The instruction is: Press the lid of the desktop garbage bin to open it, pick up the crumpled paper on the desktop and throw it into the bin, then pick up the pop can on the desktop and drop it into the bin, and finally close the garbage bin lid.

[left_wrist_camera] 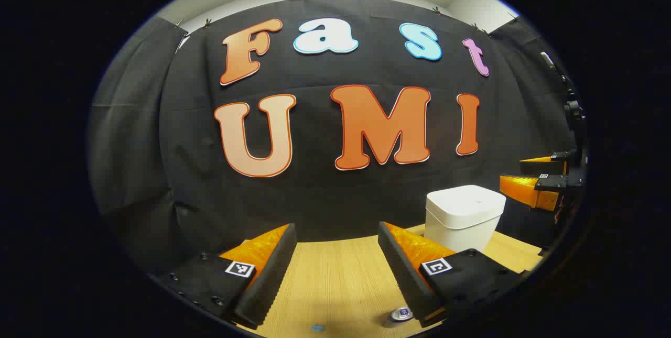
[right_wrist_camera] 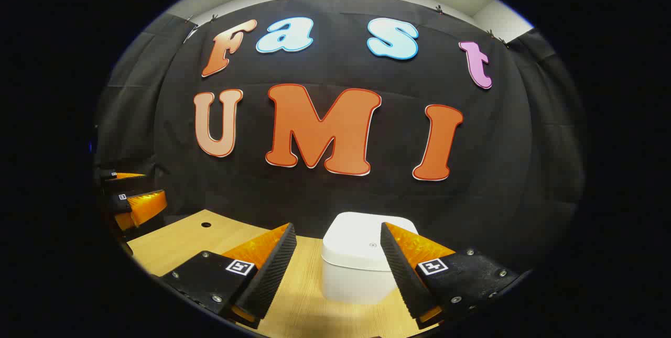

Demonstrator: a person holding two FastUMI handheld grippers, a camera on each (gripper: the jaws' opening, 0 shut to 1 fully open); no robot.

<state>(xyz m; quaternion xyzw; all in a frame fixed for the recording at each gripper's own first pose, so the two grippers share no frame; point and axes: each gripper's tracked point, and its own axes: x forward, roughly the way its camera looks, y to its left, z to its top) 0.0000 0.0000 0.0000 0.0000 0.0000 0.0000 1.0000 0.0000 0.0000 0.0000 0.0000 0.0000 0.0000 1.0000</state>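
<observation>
The white garbage bin [left_wrist_camera: 464,215] stands on the wooden desktop [left_wrist_camera: 335,280] with its lid down, right of my left gripper [left_wrist_camera: 337,233], which is open and holds nothing. The top of the pop can [left_wrist_camera: 401,314] peeks out at the bottom edge, just under the left gripper's right finger. In the right gripper view the bin [right_wrist_camera: 359,262] sits straight ahead and a little below my right gripper [right_wrist_camera: 338,233], which is open and empty. The right gripper [left_wrist_camera: 534,181] also hangs at the far right of the left gripper view, and the left gripper [right_wrist_camera: 133,196] at the far left of the right gripper view.
The black booth wall [right_wrist_camera: 335,191] rises right behind the desk. A small round hole [right_wrist_camera: 205,224] lies in the desktop at the left of the right gripper view. A small blue spot [left_wrist_camera: 317,328] sits on the wood at the bottom of the left gripper view.
</observation>
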